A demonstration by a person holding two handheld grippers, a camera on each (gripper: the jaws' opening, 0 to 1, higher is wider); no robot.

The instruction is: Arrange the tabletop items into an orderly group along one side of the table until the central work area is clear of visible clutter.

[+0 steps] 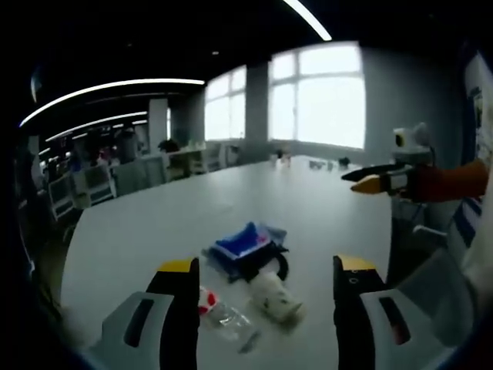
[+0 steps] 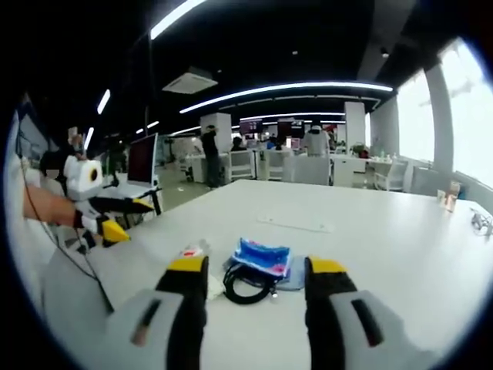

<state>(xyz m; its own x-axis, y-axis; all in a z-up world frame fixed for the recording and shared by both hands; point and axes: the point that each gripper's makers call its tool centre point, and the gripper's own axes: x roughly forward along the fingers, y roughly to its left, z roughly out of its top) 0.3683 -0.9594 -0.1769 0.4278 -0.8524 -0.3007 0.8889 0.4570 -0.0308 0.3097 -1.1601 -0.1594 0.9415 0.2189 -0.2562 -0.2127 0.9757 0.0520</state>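
A small heap lies on the white table (image 1: 231,193): a blue packet (image 1: 243,243), a black cable coil (image 1: 266,270), a white crumpled pouch (image 1: 276,298) and a clear bottle with a red label (image 1: 219,312). My left gripper (image 1: 267,266) hovers open just short of the heap, nothing between its jaws. From the other side, the right gripper view has the blue packet (image 2: 262,258), the cable coil (image 2: 248,287) and the bottle (image 2: 192,251) in front of my right gripper (image 2: 258,266), also open and empty. Each gripper appears in the other's view, held above the table: right gripper (image 1: 368,179), left gripper (image 2: 119,217).
A flat white strip (image 2: 296,223) lies further along the table (image 2: 385,231). Small objects sit at the far end (image 1: 331,163) and near the window-side edge (image 2: 479,220). A monitor (image 2: 142,158), chairs, desks and several people stand beyond the table.
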